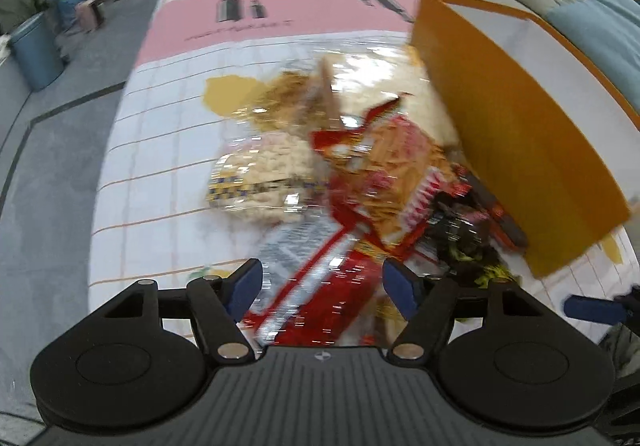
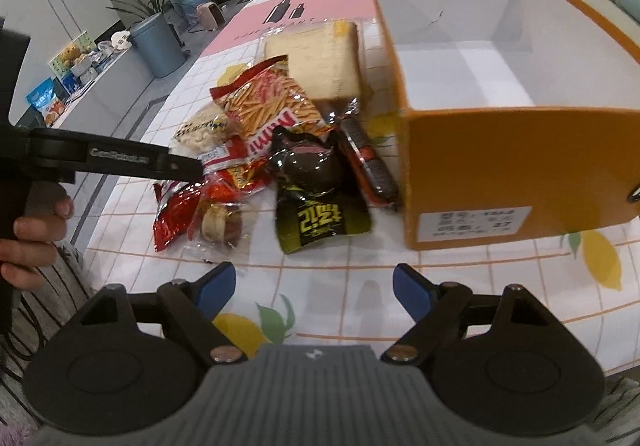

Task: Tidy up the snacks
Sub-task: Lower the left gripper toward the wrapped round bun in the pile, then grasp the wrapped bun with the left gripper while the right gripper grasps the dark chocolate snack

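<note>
A heap of crinkly foil snack packets point(image 2: 276, 150) is found on the lemon-print tablecloth point(image 2: 500, 286), beside an open orange cardboard box point(image 2: 500, 150) (white-lined). Left gripper point(image 1: 322, 286) and right gripper point(image 2: 314, 290) are both spread, nothing grasped.

Ahead of the open right gripper point(image 2: 310, 288) lies a snack pile point(image 2: 272, 150), with the orange box point(image 2: 500, 154) to its right.
</note>
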The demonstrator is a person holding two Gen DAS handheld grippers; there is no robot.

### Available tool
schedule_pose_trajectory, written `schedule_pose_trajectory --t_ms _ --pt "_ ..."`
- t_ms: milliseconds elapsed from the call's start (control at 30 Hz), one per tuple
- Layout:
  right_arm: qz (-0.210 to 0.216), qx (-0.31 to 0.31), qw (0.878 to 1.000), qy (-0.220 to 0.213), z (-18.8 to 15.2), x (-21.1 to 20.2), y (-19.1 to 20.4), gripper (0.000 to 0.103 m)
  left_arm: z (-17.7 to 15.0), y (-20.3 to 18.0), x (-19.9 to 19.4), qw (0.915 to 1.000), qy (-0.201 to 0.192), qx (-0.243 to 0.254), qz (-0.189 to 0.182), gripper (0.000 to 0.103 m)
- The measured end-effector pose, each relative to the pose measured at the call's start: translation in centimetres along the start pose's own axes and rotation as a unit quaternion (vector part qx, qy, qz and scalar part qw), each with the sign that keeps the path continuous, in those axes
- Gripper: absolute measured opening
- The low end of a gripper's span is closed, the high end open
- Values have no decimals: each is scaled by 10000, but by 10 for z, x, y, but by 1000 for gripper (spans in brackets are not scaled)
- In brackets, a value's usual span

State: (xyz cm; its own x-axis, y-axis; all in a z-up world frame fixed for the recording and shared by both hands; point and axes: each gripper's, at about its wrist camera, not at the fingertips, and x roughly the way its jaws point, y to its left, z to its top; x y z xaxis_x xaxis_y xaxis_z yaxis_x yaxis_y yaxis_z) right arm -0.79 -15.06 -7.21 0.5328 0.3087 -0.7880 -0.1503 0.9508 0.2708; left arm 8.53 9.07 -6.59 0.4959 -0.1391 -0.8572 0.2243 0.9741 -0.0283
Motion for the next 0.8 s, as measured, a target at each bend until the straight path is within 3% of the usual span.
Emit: schedule_pose_trajectory --t_ms 133,200,300,500,567,800 --pt "-84 -138 9998 112 -2 5 3 83 -6 -26 -4 9975 -68 641 -281 80" --pt "-113 -179 9997 127 -3 5 4 83 -10 -39 -2 9956 -16 895 -293 69" --pt "-131 -210 9996 93 -2 3 4 83 -13 -53 6 9941 176 1055 -183 61" --pt "-155 -241 9995 105 -2 3 2 83 -9 -60 18 9955 590 734 -44 55" --pt "-178 -230 9995 92 -1 2 1 83 -8 -62 22 9954 808 522 40 49" --pt "-195 -196 9996 57 0 1 -3 83 -8 -63 16 9953 893 378 -75 45"
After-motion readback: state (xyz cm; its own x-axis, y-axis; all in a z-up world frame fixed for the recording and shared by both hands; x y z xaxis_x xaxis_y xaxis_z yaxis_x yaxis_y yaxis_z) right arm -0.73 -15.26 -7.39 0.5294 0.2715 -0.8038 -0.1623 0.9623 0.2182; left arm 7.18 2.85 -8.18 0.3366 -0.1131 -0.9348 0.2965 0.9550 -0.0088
